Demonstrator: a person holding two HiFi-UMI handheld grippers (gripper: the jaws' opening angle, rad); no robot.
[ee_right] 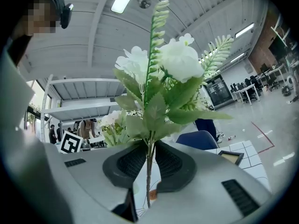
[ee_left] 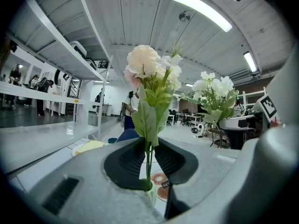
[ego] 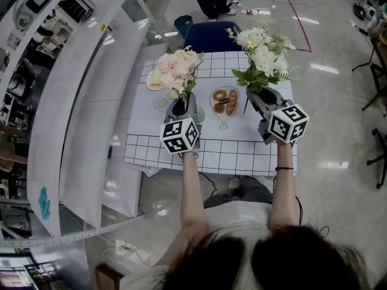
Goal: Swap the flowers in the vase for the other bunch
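Left of frame: left gripper (ego: 184,103) clamped narrowly on pink bunch (ego: 178,68) stems; vase (ee_left: 150,195), apparently, just beneath | Right of frame: right gripper (ego: 260,94) pinching white bunch (ego: 261,52) stems above table (ego: 242,147) | Risk: thin stems swivel or slip; pink stems snag and tip vase.

Grey left gripper (ego: 181,105) and right gripper (ego: 257,95), black-and-white marker cubes (ego: 180,136), black wristband (ego: 284,168)
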